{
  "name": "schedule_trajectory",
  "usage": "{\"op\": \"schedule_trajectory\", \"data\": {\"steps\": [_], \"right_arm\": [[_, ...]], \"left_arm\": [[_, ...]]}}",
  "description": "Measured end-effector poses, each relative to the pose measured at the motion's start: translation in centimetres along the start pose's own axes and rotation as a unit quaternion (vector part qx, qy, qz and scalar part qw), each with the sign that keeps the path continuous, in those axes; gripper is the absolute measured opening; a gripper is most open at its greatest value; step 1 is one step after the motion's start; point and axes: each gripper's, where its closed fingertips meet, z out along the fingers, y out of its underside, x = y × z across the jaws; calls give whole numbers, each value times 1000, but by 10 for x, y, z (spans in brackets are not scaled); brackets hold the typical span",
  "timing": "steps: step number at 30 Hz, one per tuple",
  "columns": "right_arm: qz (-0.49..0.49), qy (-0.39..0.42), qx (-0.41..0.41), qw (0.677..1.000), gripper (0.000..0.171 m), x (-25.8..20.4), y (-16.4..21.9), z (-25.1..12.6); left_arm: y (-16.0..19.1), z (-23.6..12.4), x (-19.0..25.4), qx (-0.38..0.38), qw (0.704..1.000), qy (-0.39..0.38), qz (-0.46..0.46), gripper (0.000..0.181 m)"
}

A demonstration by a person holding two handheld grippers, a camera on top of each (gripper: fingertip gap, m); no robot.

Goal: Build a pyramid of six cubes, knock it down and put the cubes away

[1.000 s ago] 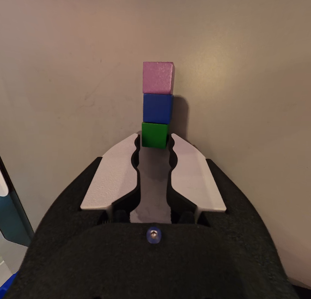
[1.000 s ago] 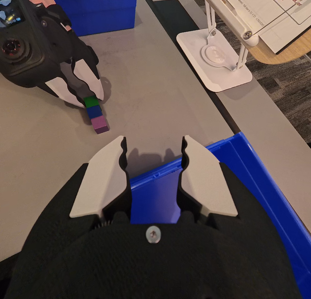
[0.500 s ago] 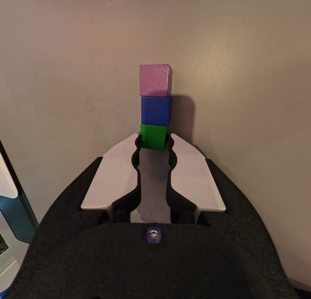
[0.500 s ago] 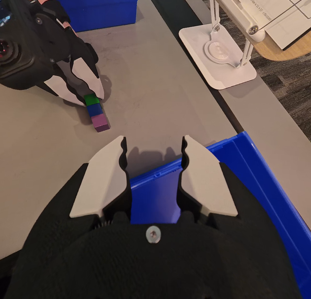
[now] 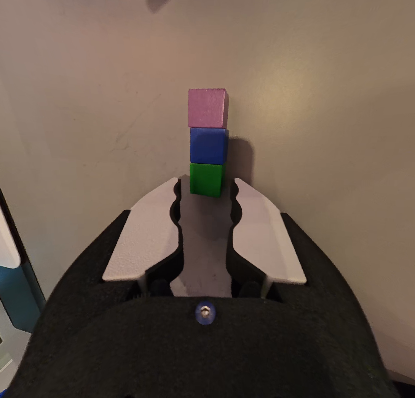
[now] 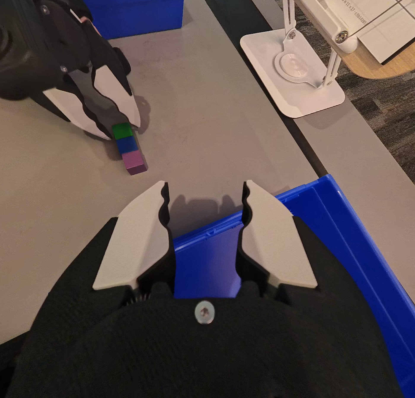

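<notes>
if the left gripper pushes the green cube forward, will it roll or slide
Probably slide: the green cube sits flat on the smooth table, with no round edge. It touches the blue cube, which touches the purple cube, so the row would likely move too. It looks rigid.

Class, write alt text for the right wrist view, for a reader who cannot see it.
Three cubes, green, blue and purple, lie in a touching row on a grey table, with the open left gripper at the green end. In front, the open, empty right gripper hangs above a blue bin.
</notes>
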Motion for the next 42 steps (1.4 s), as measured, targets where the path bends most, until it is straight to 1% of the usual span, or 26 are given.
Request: {"op": "schedule_trajectory", "data": {"steps": [3,5,7,9,10,12,15,16,18,20,22,25,27,30,33,37,42], "right_arm": [[0,0,1,1000,64,0,0,0],[-1,-1,4,1000,64,0,-2,-1],[-3,-1,10,1000,64,-1,-4,-3],[-3,0,19,1000,64,-1,-7,-5],[-2,-1,23,1000,64,-1,-9,-7],[-1,-1,30,1000,64,-1,-11,-8],[0,-1,28,1000,64,-1,-10,-7],[-1,-1,26,1000,64,-1,-9,-6],[-2,-1,22,1000,64,-2,-9,-5],[-3,-1,21,1000,64,-3,-9,-5],[-4,-1,20,1000,64,-4,-9,-5],[-3,-1,18,1000,64,-3,-8,-5],[-1,-1,18,1000,64,-3,-7,-5],[0,-1,16,1000,64,-2,-6,-4],[-1,-1,15,1000,64,-3,-5,-4],[-2,-2,14,1000,64,-2,-5,-4],[-1,-1,15,1000,64,-2,-5,-5]], "left_arm": [[-1,-14,-7,25,1000,-6,-11,43],[1,-33,-17,46,998,-27,-19,43],[11,-65,-34,65,995,-67,-42,43],[33,-107,-55,83,986,-119,-86,42],[54,-127,-66,75,978,-151,-122,41],[114,-154,-77,14,960,-194,-200,43],[208,-169,-68,-93,924,-205,-311,42],[233,-171,-64,-118,907,-201,-351,42],[270,-166,-57,-135,882,-176,-417,39],[296,-153,-49,-145,871,-142,-447,40],[316,-135,-39,-166,876,-103,-441,41],[332,-114,-26,-187,877,-55,-438,47],[338,-108,-29,-193,874,-58,-442,50],[337,-100,-33,-182,871,-49,-453,49],[346,-97,-32,-207,870,-52,-445,50],[349,-95,-30,-214,864,-46,-454,51],[355,-87,-24,-235,860,-31,-453,44]]}}
